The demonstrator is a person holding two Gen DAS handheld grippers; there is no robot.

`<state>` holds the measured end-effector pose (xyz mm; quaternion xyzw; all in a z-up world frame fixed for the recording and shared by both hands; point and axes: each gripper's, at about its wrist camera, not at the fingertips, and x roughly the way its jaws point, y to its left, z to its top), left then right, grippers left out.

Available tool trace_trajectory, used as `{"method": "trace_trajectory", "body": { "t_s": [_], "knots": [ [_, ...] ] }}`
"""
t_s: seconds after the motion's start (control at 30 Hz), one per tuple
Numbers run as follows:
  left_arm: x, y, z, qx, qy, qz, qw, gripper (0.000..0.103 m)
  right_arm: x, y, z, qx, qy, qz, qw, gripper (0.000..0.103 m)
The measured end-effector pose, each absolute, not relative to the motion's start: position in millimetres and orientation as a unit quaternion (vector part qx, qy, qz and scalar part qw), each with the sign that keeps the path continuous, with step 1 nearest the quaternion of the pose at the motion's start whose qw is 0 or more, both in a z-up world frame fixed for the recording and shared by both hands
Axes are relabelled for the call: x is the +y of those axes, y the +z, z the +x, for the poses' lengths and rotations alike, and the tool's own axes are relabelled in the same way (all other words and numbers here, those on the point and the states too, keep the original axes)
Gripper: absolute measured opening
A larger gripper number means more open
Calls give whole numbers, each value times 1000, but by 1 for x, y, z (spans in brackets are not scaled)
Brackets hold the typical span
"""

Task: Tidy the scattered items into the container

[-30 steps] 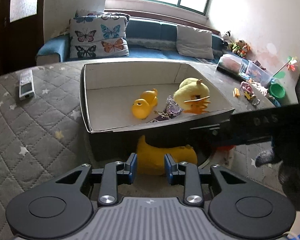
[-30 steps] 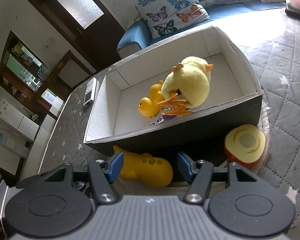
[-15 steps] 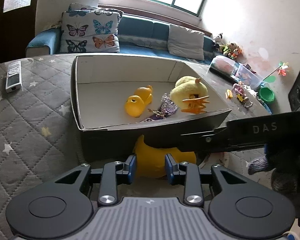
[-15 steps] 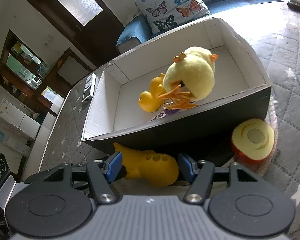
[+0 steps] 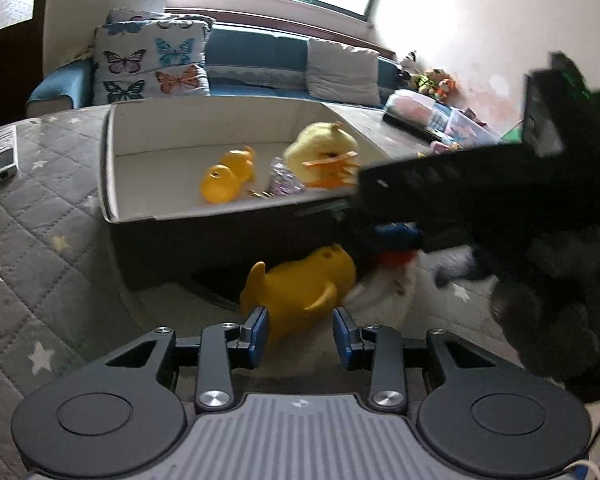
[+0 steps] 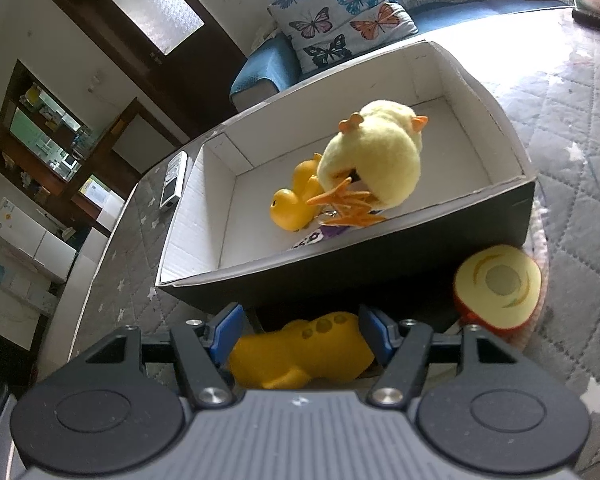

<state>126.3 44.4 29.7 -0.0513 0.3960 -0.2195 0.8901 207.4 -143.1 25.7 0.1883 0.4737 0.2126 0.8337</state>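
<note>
Both fingers sets opening around the yellow toy

We see the yellow toy (image 6: 300, 354) outside the box (image 6: 380, 276), at its 6 o'clock; right gripper (image 6: 300, 334) fingers straddle it widely, left gripper (image 5: 300, 334) fingers stand apart just short of it.

One box (image 6: 384, 276), dark outside and white inside. Three yellow toys: a plush chick (image 6: 374, 164) and a rubber duck (image 6: 292, 204) inside, a spotted rubber one (image 6: 304, 354) outside. One halved toy apple (image 6: 498, 288). One remote (image 5: 3, 154). One butterfly pillow (image 5: 152, 66) (plus one plain cushion (image 5: 344, 72)). Two grippers, left (image 5: 300, 334) and right (image 6: 300, 334).
</note>
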Motion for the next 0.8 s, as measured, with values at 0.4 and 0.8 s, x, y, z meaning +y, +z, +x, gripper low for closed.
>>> {"method": "trace_trajectory", "body": {
  "t_s": [0.4,0.8],
  "knots": [
    [36,37,101,384,-228,-31,894,37,-146,24,205,478,215,177,833,66],
    [59,40,131,371,-188,-29,909,38,-144,21,203,480,209,171,835,67]
  ]
}}
